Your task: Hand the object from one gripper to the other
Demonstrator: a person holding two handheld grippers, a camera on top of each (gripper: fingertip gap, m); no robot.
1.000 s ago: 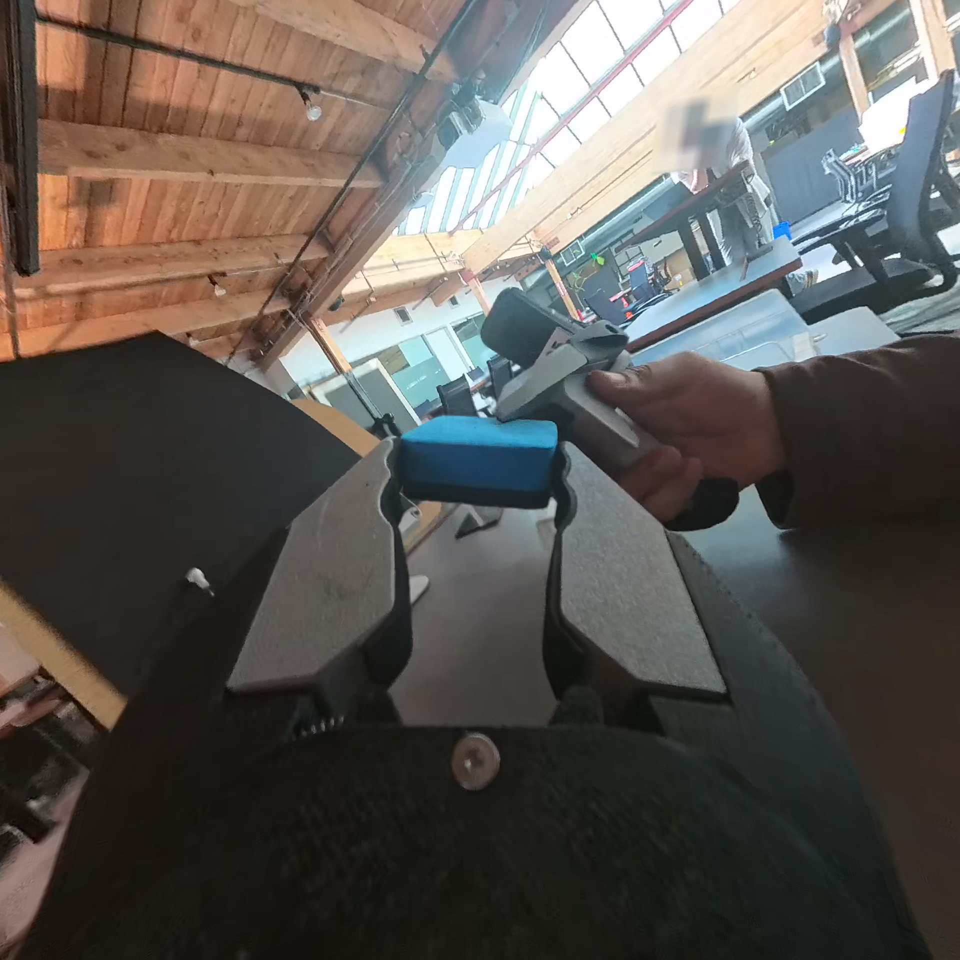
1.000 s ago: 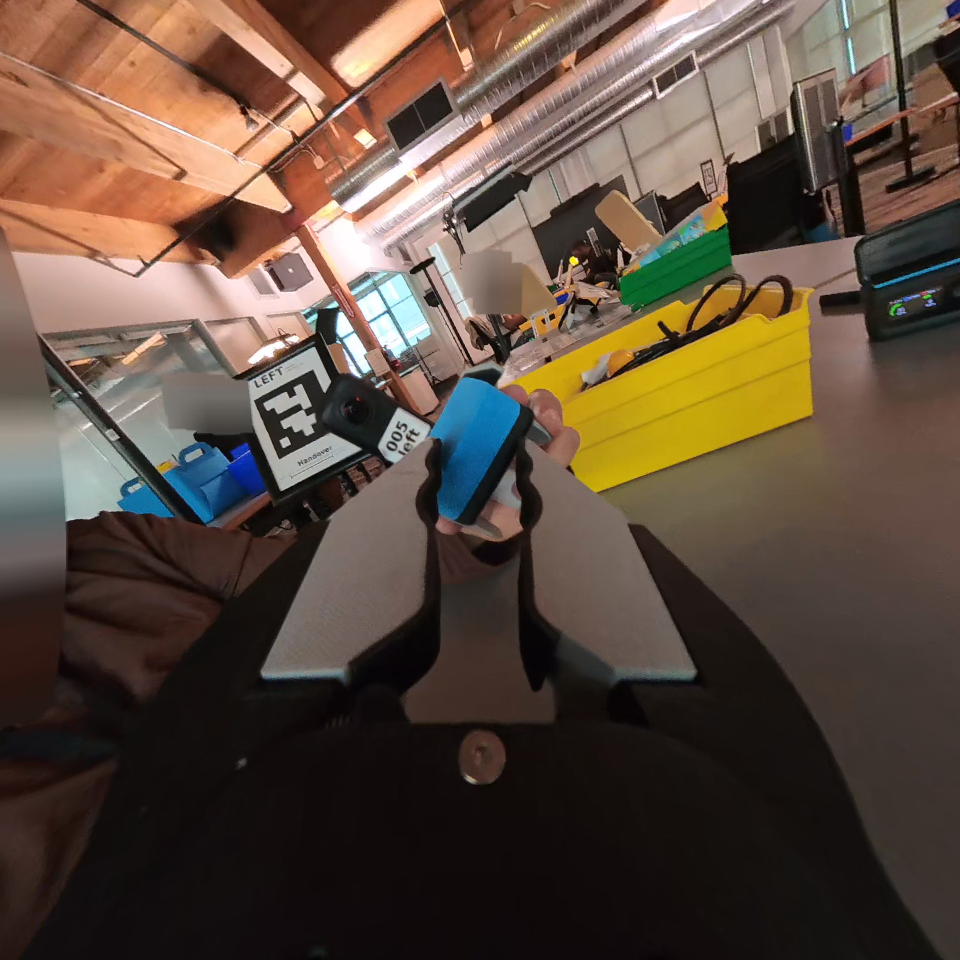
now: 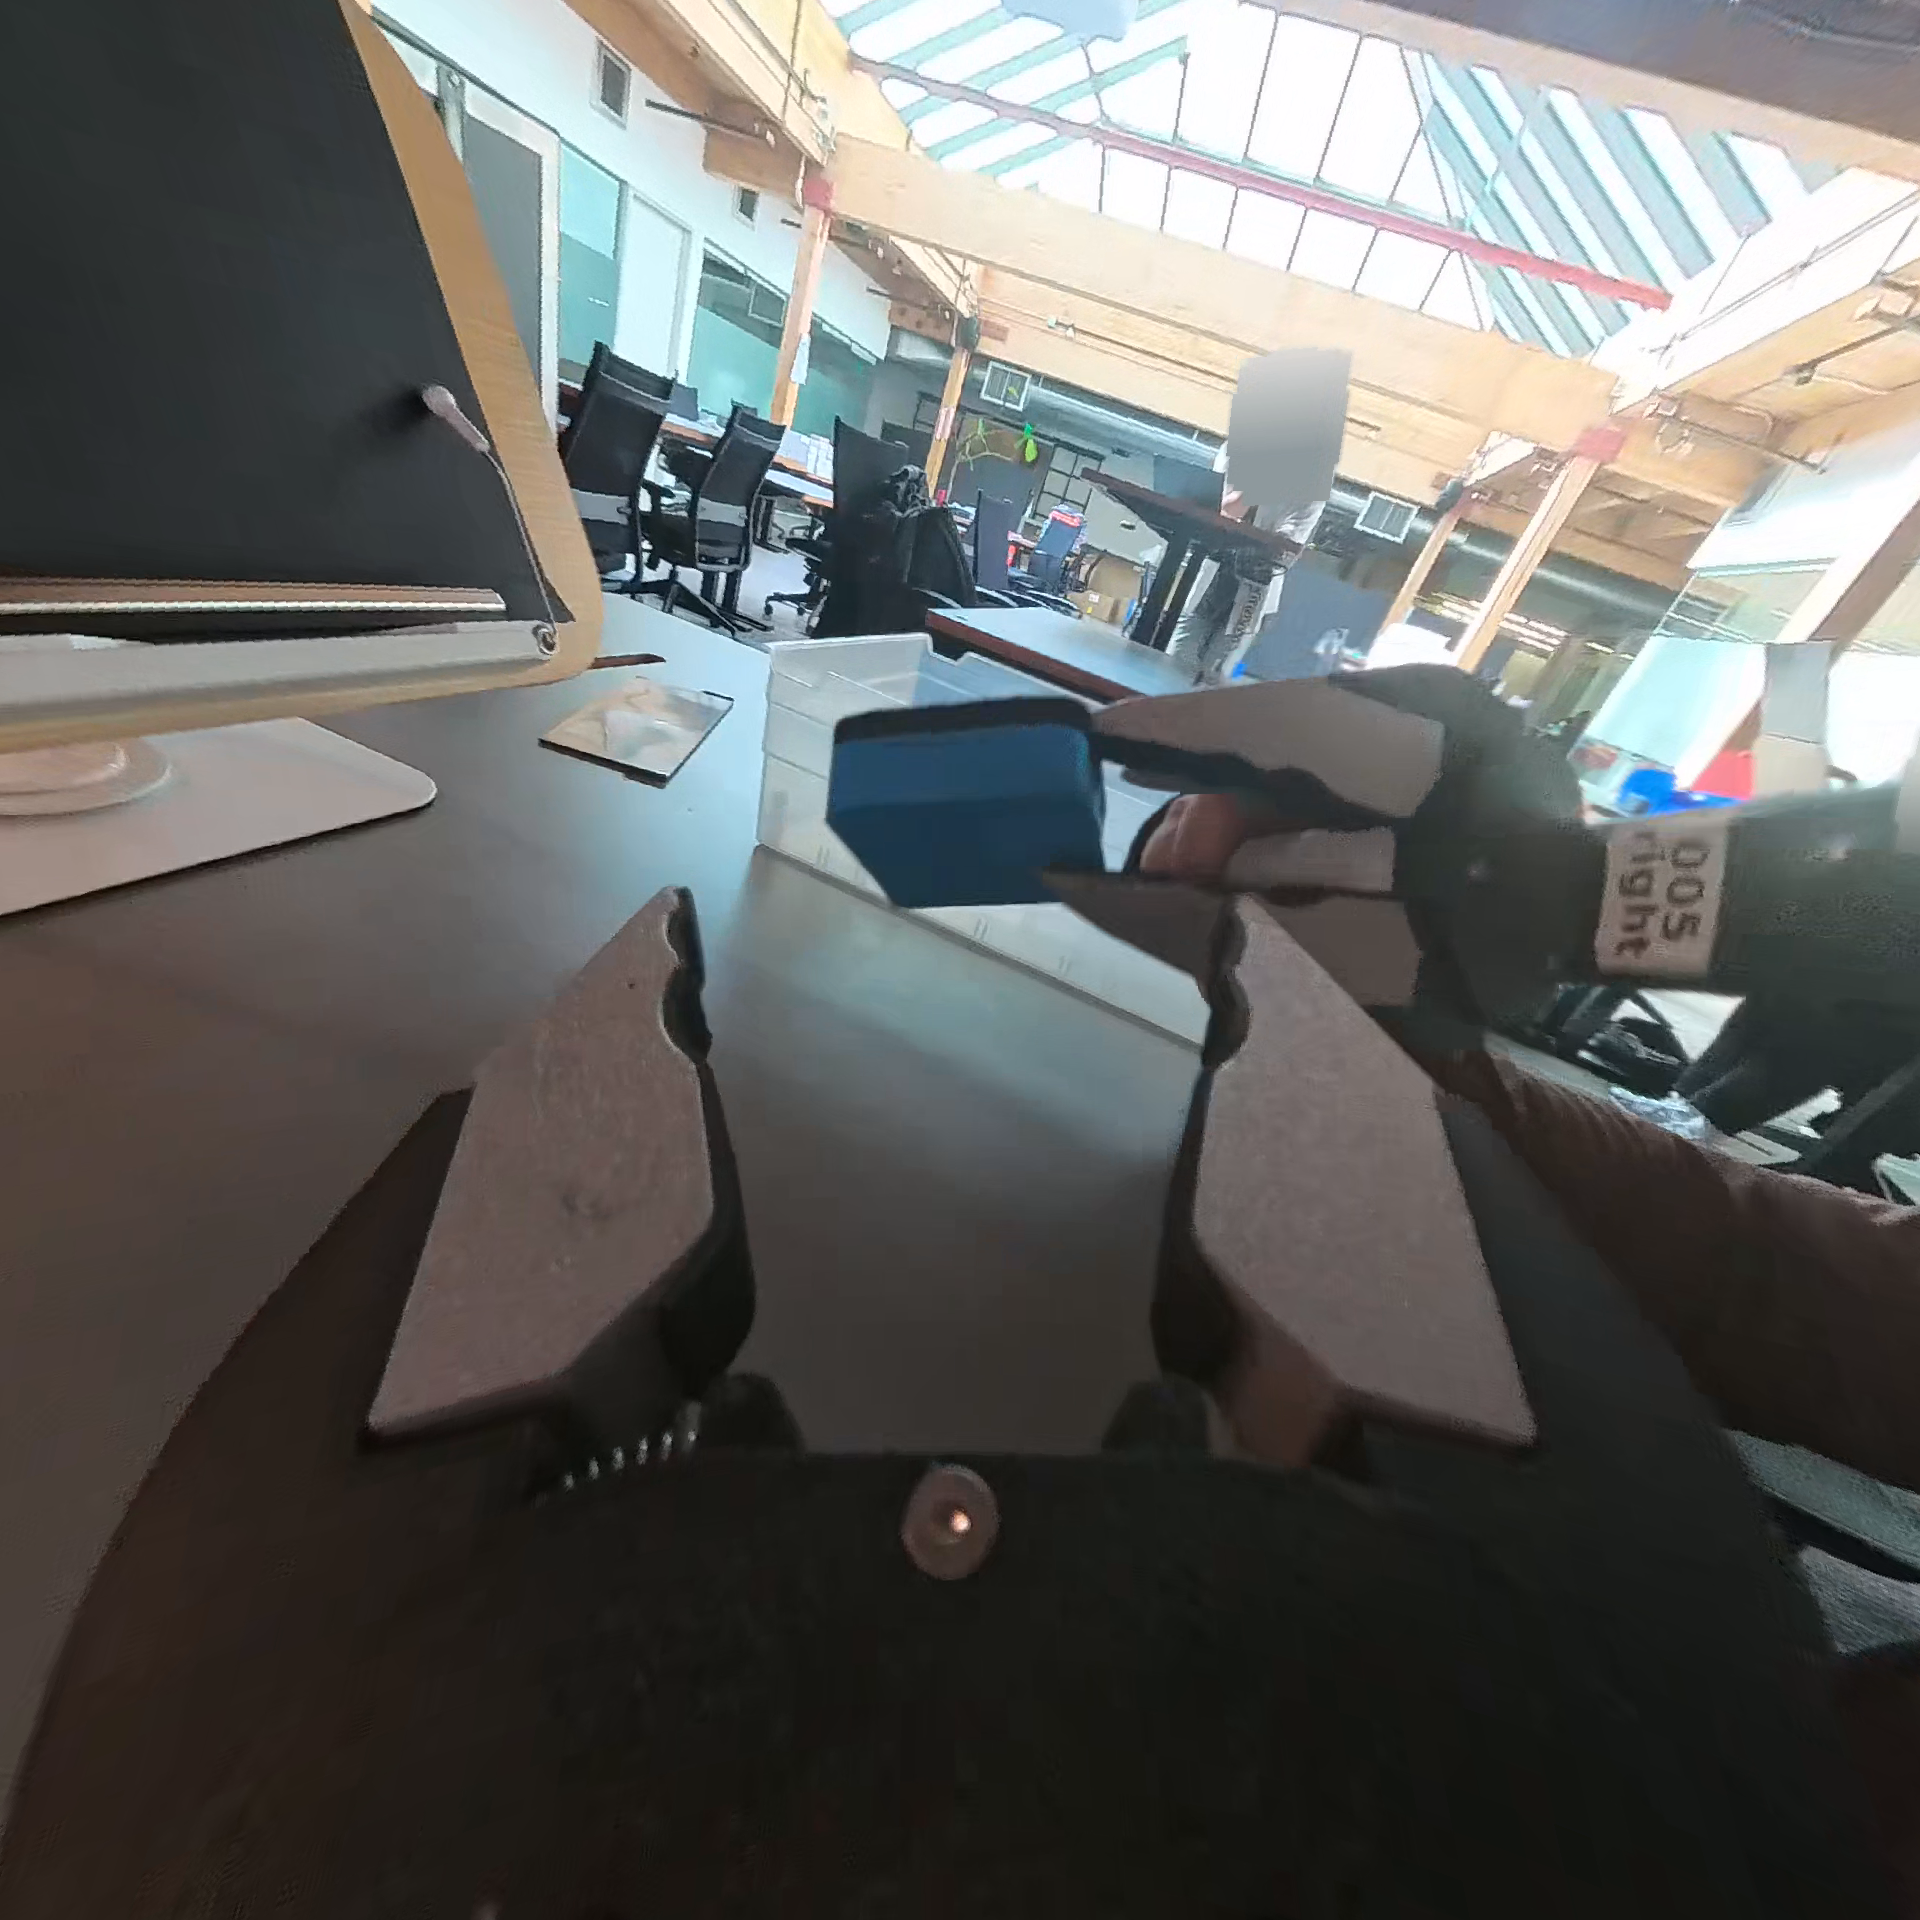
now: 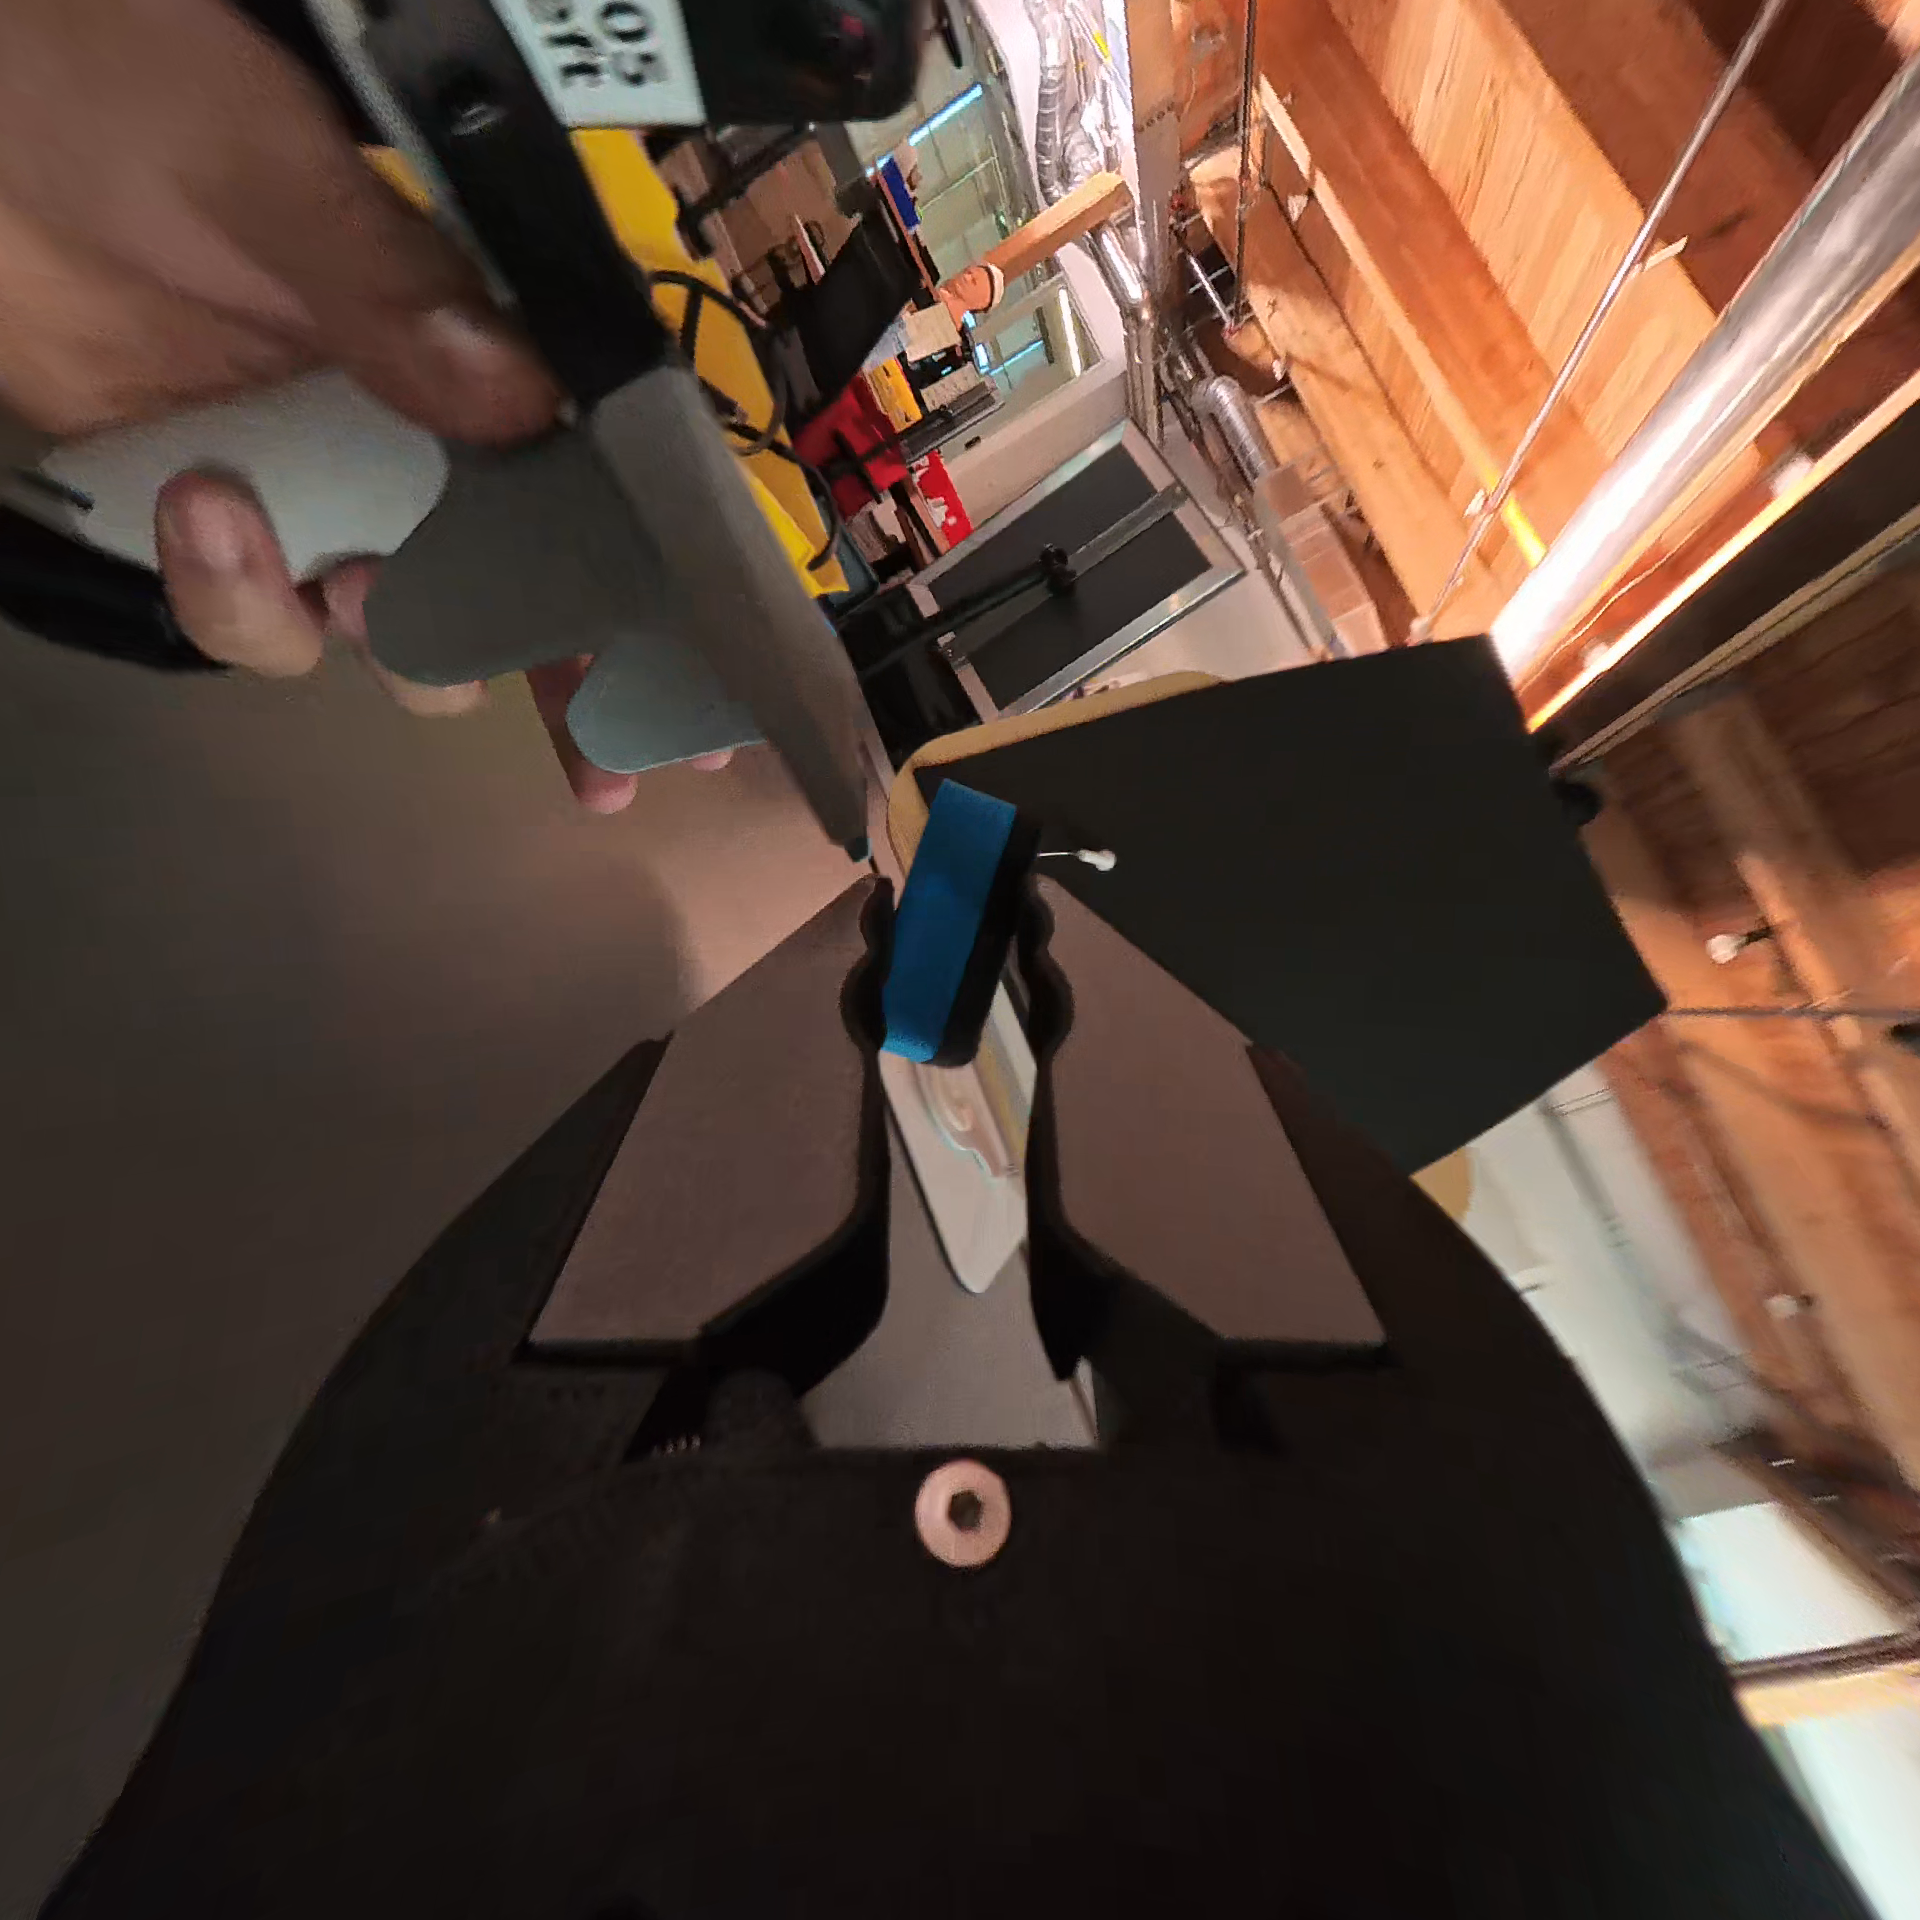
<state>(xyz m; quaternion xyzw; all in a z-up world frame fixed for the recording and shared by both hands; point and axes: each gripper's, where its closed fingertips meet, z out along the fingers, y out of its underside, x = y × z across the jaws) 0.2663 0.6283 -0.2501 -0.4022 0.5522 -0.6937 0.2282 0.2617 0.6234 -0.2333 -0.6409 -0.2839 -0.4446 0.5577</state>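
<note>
Blue sponge block [image 4: 943, 925] sitting pinched between the tips of the right gripper [image 4: 951, 961], black backing against one finger, blue face against the other; in the left wrist view hanging in the air [image 3: 961, 810] above the dark table [image 3: 312, 1039], just ahead of the left gripper [image 3: 951, 982], spread wide with nothing between its fingers. Handover probably complete. Finishing well likely meaning: keeping the right clamp firm, since only the block's near end is caught; drawing the left tool straight back without brushing the block; steering clear of the white bin [image 3: 821, 707] and monitor stand [image 3: 208, 800] nearby.
</note>
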